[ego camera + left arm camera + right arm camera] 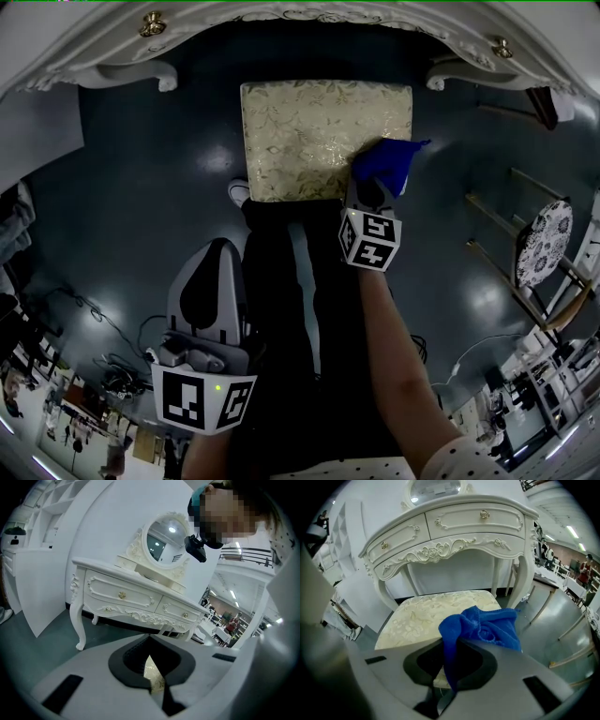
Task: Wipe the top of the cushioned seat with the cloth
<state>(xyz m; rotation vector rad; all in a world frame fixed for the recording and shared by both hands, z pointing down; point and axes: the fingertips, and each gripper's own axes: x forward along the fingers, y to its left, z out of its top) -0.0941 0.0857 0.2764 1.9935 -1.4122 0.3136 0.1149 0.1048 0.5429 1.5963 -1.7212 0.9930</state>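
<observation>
Dark teal floor (141, 187) fills my head view, with a white dressing table (94, 56) arching across 12 o'clock and the cushioned seat (309, 131) just below it. The blue cloth (386, 164) sits bunched on the seat's 4 o'clock corner, where the right gripper (370, 192) meets it. The left gripper (217, 258) hangs low at 7 o'clock, well apart from the seat. I judge the wipe barely begun or mid-stroke: the cloth covers only that corner, the rest of the top lies bare, and I cannot tell which parts have been wiped. From the left gripper view, the left gripper (152, 667) has its jaws almost together and holds nothing; only a sliver of the seat's pattern (154, 674) shows through, with the table's drawers (136, 597) and an oval mirror (166, 541) at 12 o'clock. From the right gripper view, the right gripper (450, 677) is clamped on a fold of the cloth (487, 625), which spills toward 2 o'clock over the seat (436, 611).
</observation>
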